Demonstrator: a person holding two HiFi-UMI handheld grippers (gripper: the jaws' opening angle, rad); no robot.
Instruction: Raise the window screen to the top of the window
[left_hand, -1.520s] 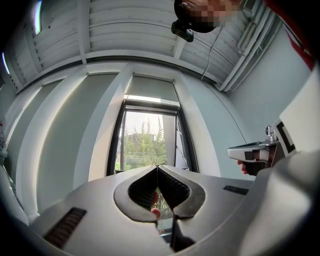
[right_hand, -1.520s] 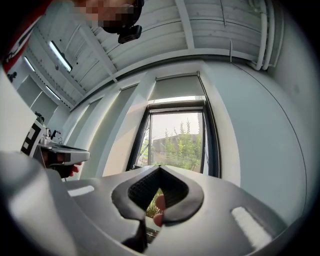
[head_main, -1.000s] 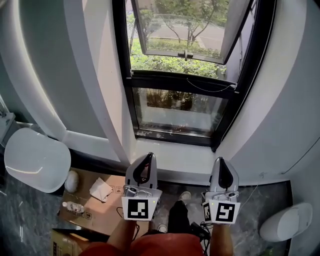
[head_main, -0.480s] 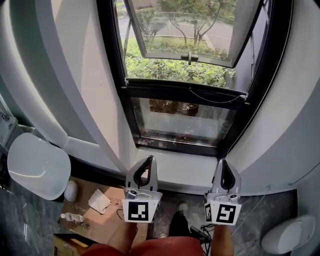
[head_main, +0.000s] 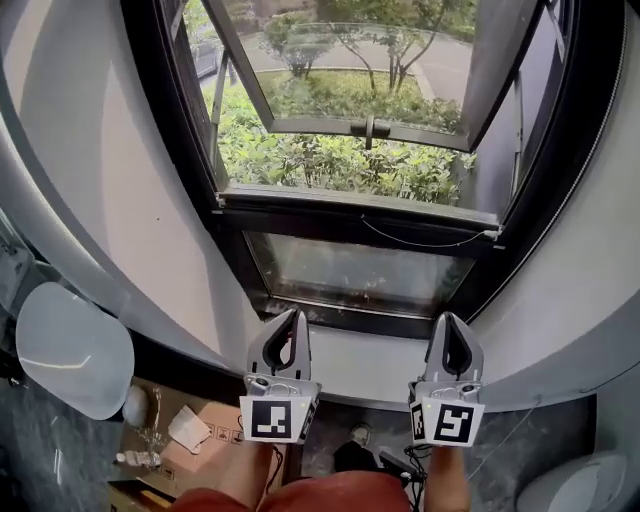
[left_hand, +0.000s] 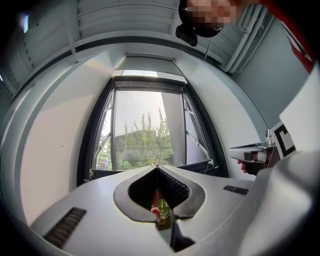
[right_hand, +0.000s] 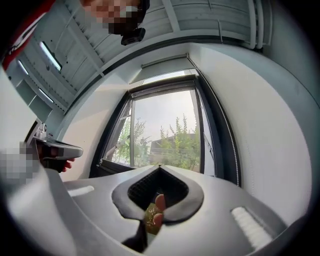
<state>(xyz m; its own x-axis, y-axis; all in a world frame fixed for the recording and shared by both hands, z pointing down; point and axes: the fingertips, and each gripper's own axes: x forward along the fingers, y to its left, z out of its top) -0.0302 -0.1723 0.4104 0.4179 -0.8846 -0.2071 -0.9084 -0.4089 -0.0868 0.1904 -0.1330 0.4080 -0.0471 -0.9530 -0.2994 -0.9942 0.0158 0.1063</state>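
The left gripper (head_main: 292, 316) has its grey jaws pressed together with nothing between them, and the right gripper (head_main: 451, 319) is likewise closed and empty; both are held side by side, pointing at the tall black-framed window (head_main: 158, 110) over its white sill (head_main: 375, 358). A thin grey rail with a slack cord (head_main: 360, 203) lies along the black crossbar (head_main: 350, 226), low in the opening; the window screen's mesh itself cannot be made out. Beyond, the glass sash (head_main: 345, 95) hangs swung outward over green shrubs (head_main: 330, 162)
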